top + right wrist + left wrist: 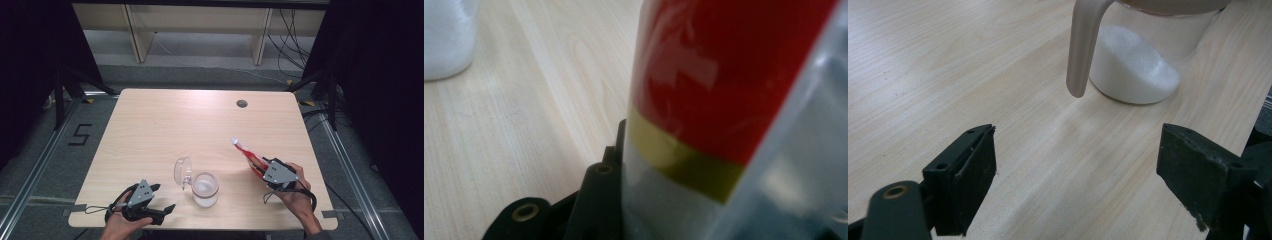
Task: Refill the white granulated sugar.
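The right tongs [260, 167] are clamped on a red packet [248, 156] with a white tip, holding it tilted above the tabletop [165, 125], its tip pointing up and away from the person. In the right gripper view the packet [734, 100] sits right against the dark jaw, red above a yellow-green band and a clear lower part; the far jaw is hidden behind it, so the grip on that side is probably firm but cannot be seen.

Just left of the packet stands a clear jar [205, 189] holding a white powder, its hinged lid [182, 171] swung open to the left.

The left tongs [162, 198] rest low near the front edge, wide open and empty. In the left gripper view the jar [1143, 60] stands ahead of the spread jaws, apart from them, with bare tabletop [948, 75] between.
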### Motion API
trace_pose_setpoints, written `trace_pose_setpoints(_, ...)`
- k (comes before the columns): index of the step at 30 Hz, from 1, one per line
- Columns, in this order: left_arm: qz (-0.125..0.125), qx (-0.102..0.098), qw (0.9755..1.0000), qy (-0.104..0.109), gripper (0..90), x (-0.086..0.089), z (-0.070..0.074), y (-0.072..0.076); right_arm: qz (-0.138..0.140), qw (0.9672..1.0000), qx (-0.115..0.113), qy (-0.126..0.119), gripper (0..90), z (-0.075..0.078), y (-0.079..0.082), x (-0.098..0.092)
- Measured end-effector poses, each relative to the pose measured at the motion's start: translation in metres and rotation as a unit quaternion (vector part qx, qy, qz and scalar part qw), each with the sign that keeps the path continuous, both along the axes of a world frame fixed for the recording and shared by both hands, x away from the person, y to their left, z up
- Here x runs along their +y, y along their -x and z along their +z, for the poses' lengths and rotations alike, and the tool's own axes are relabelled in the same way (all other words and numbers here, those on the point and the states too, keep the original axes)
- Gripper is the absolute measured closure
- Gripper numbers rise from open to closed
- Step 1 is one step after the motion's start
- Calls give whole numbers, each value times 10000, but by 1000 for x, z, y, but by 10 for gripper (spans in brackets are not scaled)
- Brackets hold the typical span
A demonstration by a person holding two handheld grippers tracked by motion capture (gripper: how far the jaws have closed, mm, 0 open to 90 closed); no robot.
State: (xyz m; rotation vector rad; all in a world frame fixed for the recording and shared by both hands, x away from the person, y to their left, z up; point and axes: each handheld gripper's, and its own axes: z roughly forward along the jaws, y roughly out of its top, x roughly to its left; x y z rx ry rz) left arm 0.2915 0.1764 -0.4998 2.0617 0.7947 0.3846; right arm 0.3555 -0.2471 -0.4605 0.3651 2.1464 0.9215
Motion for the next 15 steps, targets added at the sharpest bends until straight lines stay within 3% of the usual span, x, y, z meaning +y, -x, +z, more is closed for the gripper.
trace_pose_setpoints(3,22,-8,10000,-25,159,0,1,0,-111,9995,129,-251,743,0,0,-6)
trace_pose_setpoints(4,53,13,9999,157,159,-2,0,1,-142,9993,142,-310,742,0,-1,-8)
trace_pose_setpoints(8,34,7,9999,116,159,-1,0,1,-151,9989,116,-430,741,0,-3,-13)
trace_pose_setpoints(10,29,2,9999,117,159,-1,0,1,-271,9977,224,-584,739,-1,-2,-15)
trace_pose_setpoints(12,30,1,9999,120,159,-1,0,1,-245,9979,184,-565,738,0,-3,-16)
trace_pose_setpoints(15,1,-23,9999,107,159,0,1,1,-351,9960,221,-786,729,-2,-3,-21)
